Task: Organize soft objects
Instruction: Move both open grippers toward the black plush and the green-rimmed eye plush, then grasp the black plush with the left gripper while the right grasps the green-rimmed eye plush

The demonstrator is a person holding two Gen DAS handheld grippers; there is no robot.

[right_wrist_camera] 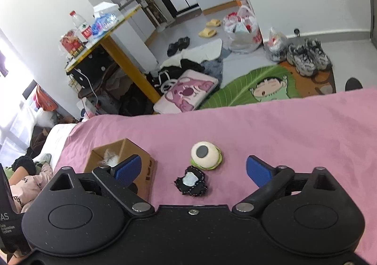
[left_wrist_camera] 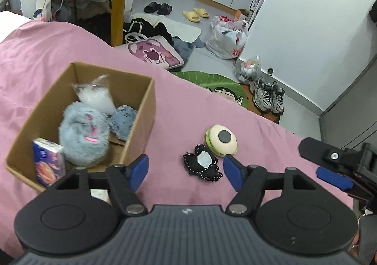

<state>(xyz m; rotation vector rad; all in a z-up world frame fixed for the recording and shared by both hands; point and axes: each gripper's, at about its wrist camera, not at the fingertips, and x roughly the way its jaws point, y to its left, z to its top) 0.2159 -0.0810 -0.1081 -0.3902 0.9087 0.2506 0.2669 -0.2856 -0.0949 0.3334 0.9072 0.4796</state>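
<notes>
While both grippers (left_wrist_camera: 186, 170) (right_wrist_camera: 193, 170) gape empty, two toys (left_wrist_camera: 202, 166) lie outside one box (left_wrist_camera: 139, 109).

We count one cardboard box (left_wrist_camera: 139, 109) on the pink bedspread (left_wrist_camera: 47, 57). Inside it we find four soft things: one fluffy grey-blue plush (left_wrist_camera: 83, 134), one smaller blue-grey plush (left_wrist_camera: 123, 122), one clear bag of white stuffing (left_wrist_camera: 95, 95) and one tissue pack (left_wrist_camera: 48, 162). Outside the box we count two more: one cream round plush with a dark disc (left_wrist_camera: 221, 140) and one black stitched patch toy (left_wrist_camera: 203, 165). On the floor we see three pairs of footwear and two plastic bags.
</notes>
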